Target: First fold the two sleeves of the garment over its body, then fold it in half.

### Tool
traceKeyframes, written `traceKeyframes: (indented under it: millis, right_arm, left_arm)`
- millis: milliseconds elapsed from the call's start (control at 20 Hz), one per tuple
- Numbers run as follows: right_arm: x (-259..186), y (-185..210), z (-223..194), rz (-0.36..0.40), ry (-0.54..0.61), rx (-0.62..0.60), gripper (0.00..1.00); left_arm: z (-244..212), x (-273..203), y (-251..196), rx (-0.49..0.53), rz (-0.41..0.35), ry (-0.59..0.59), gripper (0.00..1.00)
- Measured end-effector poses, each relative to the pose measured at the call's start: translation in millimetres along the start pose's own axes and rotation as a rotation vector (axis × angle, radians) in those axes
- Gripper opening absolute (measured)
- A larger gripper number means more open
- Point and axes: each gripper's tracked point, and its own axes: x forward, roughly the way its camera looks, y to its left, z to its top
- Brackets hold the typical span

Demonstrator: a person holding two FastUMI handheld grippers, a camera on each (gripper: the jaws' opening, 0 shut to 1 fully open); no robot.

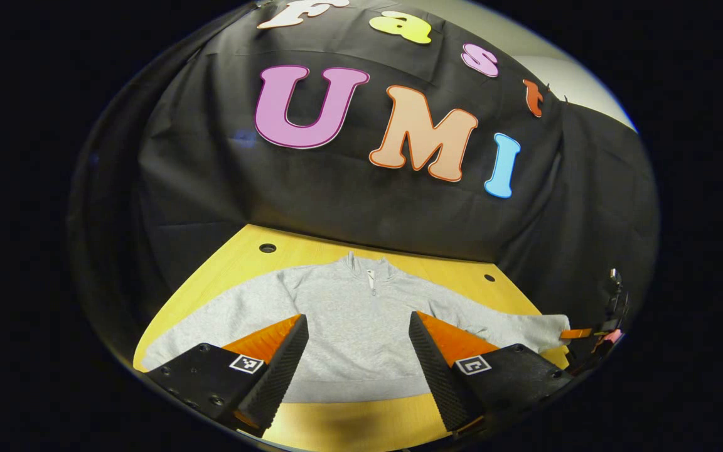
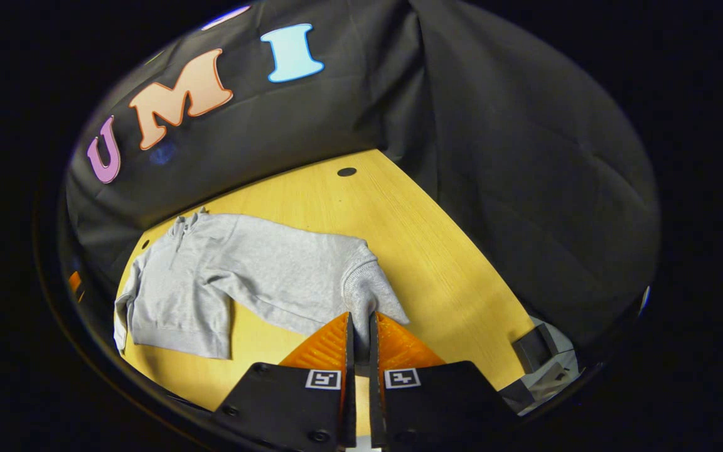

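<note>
A grey zip-neck sweatshirt (image 1: 361,314) lies flat on the yellow wooden table (image 1: 349,427), collar toward the booth wall. My left gripper (image 1: 356,325) hovers open over the body of the garment, above its hem, with nothing between its fingers. In the right gripper view the sweatshirt (image 2: 211,270) lies to the left, and one sleeve (image 2: 299,270) stretches toward me. My right gripper (image 2: 361,323) is shut on the cuff (image 2: 371,292) of that sleeve. In the left gripper view the right gripper (image 1: 590,336) sits at the end of that sleeve (image 1: 512,326). The other sleeve (image 1: 211,320) lies spread out to the left.
The black cloth wall closes the back and both sides of the table. Small round holes (image 1: 267,247) (image 2: 346,171) sit in the tabletop near the wall. A grey and black fixture (image 2: 540,351) stands off the table's right edge.
</note>
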Motion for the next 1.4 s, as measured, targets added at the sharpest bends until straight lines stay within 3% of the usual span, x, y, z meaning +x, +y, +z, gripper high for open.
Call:
traceKeyframes:
  millis: [350,750,1050,1400]
  right_arm:
    - [-27.1,103.9,8.1,0.104,-0.046,0.015,0.11]
    - [-35.9,245.2,26.4,0.275,-0.081,-0.129,0.11]
    - [-33.9,355.8,19.2,0.451,-0.049,-0.185,0.11]
    - [-34.7,472.9,8.1,0.633,-0.022,-0.259,0.11]
  left_arm:
    - [-0.3,0.4,26.3,0.032,-0.038,0.02,0.94]
    - [-7.9,-6.0,61.9,0.006,-0.044,0.03,0.94]
    - [-17.1,-20.4,109.9,-0.027,0.027,0.033,0.94]
    - [-40.8,-45.6,189.7,-0.096,0.21,0.034,0.95]
